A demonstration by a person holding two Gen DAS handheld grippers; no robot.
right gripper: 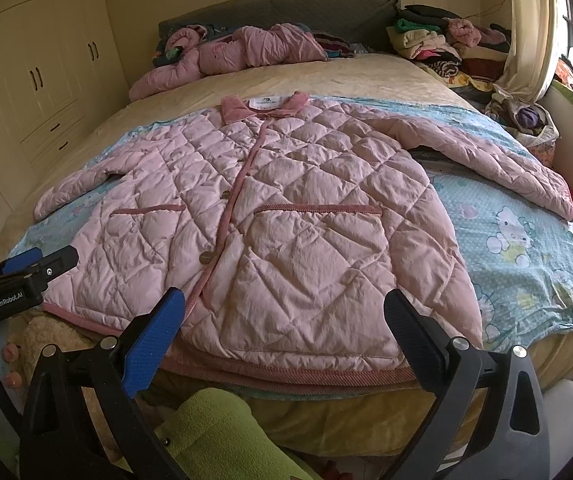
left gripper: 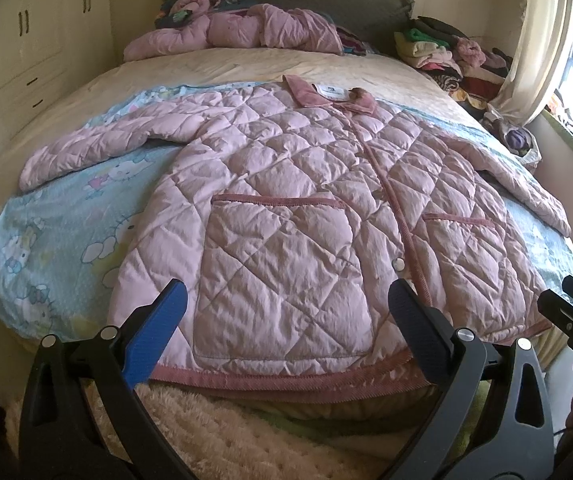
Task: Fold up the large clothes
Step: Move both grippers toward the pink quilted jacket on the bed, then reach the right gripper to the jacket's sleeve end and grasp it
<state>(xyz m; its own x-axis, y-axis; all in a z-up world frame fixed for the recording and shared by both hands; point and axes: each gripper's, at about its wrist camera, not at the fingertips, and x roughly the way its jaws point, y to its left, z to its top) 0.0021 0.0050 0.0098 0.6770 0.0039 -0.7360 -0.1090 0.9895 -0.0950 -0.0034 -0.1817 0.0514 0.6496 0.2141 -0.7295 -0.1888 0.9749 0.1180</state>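
Pink quilted coat [left gripper: 294, 208] spread flat and face up on the blue cartoon-print sheet [left gripper: 58, 240] at the near end of the bed [left gripper: 246, 66], buttoned down the front, collar [right gripper: 264, 106] toward the headboard [right gripper: 286, 8], hem along the near edge, both sleeves angled out to the sides. Two patch pockets edged in darker pink on the front panels. Left gripper [left gripper: 286, 332] hanging just above the hem over the left pocket, jaws spread wide, nothing between them. Right gripper [right gripper: 284, 334] likewise wide apart and empty, poised over the hem at the other pocket; seen too at the right edge of the left wrist view. Second pink padded garment [left gripper: 246, 30] bunched near the headboard. Heap of folded clothes [right gripper: 438, 46] at the far right corner beside the curtain [left gripper: 534, 48]. Cream wardrobe [right gripper: 46, 64] along the left wall.
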